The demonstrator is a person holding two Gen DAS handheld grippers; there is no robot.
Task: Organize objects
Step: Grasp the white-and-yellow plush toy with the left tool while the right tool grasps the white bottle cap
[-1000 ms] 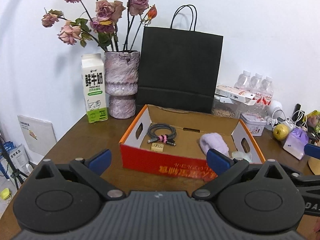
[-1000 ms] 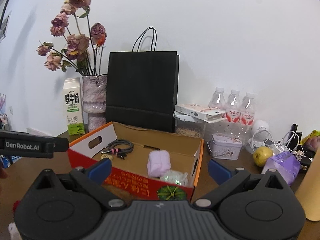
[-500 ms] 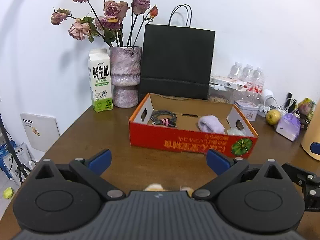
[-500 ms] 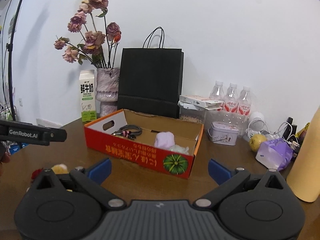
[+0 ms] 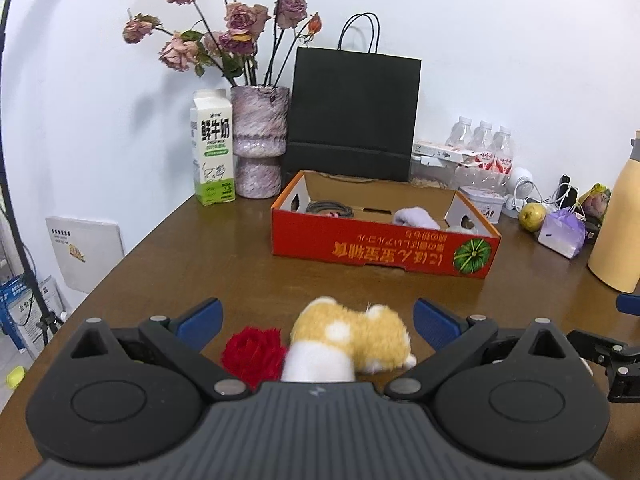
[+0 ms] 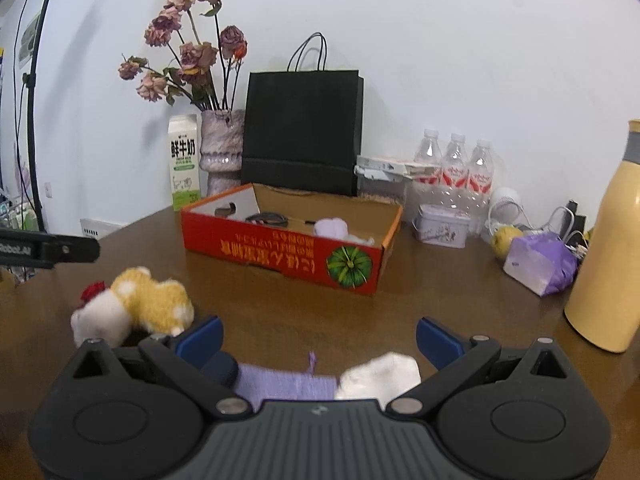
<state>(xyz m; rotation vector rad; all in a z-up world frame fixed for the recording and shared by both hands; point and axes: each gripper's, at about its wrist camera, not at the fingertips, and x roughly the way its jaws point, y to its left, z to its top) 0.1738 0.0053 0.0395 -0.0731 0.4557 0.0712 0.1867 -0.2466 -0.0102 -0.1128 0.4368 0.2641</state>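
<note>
An open red cardboard box (image 5: 384, 246) (image 6: 280, 250) sits mid-table, holding a coiled cable (image 5: 330, 209) and a lilac fluffy item (image 5: 416, 217). A yellow-and-white plush toy (image 5: 352, 336) (image 6: 140, 306) with a red tuft (image 5: 252, 354) lies on the table between the fingers of my left gripper (image 5: 318, 320), which is open and not touching it. My right gripper (image 6: 318, 340) is open too. Low between its fingers lie a purple cloth (image 6: 286, 384), a white sock (image 6: 380, 374) and a dark round object (image 6: 218, 366).
Along the wall stand a milk carton (image 5: 212, 148), a vase of dried roses (image 5: 258, 140), a black paper bag (image 5: 354, 114), water bottles (image 6: 454, 168), a tin (image 6: 440, 226), an apple (image 5: 531, 213) and a purple pouch (image 6: 540, 262). A tall yellow flask (image 6: 608, 264) stands at right.
Both grippers have pulled back from the box toward the table's near edge. The plush toy, purple cloth and white sock have come into view between the fingers.
</note>
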